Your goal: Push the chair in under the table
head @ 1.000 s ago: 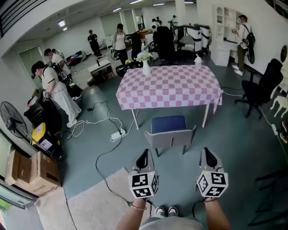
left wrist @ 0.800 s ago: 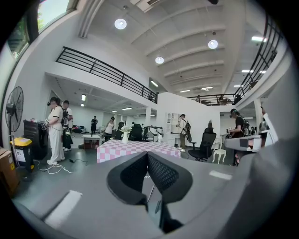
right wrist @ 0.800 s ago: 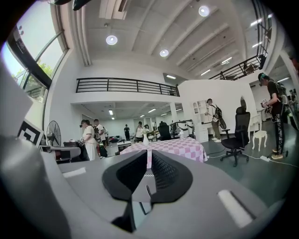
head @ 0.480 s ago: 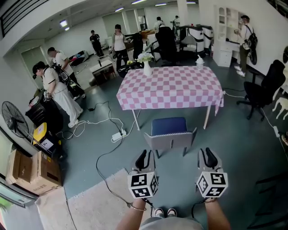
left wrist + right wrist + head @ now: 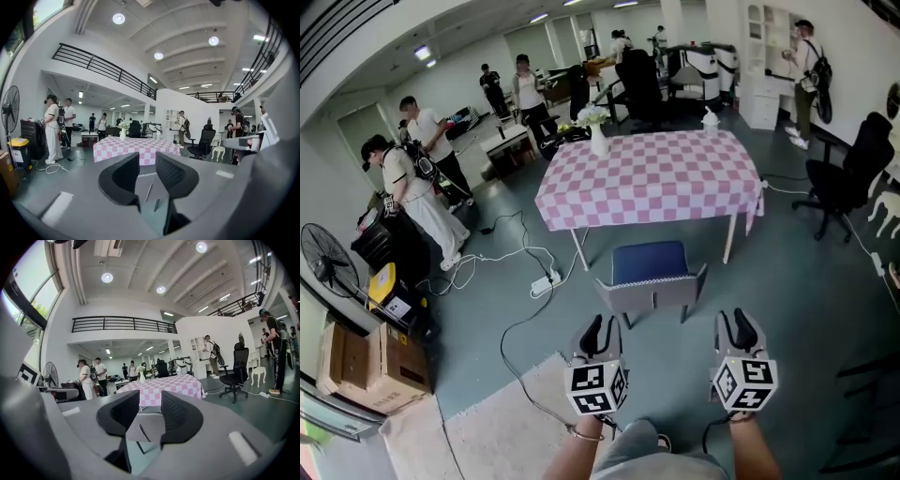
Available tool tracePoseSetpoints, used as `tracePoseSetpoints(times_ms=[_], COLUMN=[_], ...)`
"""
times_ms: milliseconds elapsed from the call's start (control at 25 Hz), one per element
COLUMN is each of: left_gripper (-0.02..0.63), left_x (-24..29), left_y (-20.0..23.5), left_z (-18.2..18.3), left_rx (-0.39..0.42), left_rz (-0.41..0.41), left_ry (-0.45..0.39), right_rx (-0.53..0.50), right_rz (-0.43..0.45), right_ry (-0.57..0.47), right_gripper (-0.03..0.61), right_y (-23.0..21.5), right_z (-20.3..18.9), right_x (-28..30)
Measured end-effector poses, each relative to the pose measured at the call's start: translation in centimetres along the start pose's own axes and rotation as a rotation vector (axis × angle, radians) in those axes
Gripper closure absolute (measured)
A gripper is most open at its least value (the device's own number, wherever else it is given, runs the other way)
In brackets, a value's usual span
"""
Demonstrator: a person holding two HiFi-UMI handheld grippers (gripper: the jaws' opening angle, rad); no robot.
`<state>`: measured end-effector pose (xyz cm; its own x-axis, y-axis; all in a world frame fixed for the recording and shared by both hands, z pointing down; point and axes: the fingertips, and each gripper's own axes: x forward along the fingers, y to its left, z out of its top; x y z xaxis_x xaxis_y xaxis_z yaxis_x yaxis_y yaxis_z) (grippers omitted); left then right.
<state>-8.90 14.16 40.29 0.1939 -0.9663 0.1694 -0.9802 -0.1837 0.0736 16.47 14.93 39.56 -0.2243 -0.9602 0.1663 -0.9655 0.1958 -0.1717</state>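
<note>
A chair with a blue seat (image 5: 649,262) and a grey backrest (image 5: 653,292) stands on the floor just in front of the table with the pink checked cloth (image 5: 652,178), its back towards me. My left gripper (image 5: 600,331) and right gripper (image 5: 739,329) hover side by side short of the backrest, apart from it. The jaws of both are opening, with nothing held between them. In the left gripper view the backrest (image 5: 146,183) shows through the gap of the left gripper (image 5: 147,171). The right gripper view shows the same backrest (image 5: 143,428) between the jaws of the right gripper (image 5: 150,409).
A vase of flowers (image 5: 598,139) stands on the table's far edge. A power strip (image 5: 544,280) and cables lie on the floor to the left. A fan (image 5: 326,258) and cardboard boxes (image 5: 370,361) stand at far left, a black office chair (image 5: 848,183) at right. Several people stand behind.
Both grippers' jaws have gone from shut to open. Both hands have edged forward and slightly down towards the chair's back.
</note>
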Motion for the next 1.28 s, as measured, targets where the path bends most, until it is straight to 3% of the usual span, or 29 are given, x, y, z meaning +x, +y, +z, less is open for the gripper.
tracePoseSetpoints(times_ms=[360,960,1280], left_gripper=[0.506,0.506,0.510], left_x=[5.3,22.9,30.5], left_y=[2.2,7.1,10.4], left_z=[-0.3,4.6,5.1], left_rx=[-0.013,-0.004,-0.012], left_rz=[0.006,-0.066,-0.079], left_ry=[-0.001,-0.018,0.012], right_rx=[-0.004,0.000,-0.006], right_rz=[-0.022,-0.064,-0.057], right_ry=[0.023,0.010,0.014], right_gripper=[0.453,0.454,0.454], right_y=[-1.2,-2.3,-1.6], right_z=[-0.7,3.6,5.4], right_x=[4.8,21.5,29.7])
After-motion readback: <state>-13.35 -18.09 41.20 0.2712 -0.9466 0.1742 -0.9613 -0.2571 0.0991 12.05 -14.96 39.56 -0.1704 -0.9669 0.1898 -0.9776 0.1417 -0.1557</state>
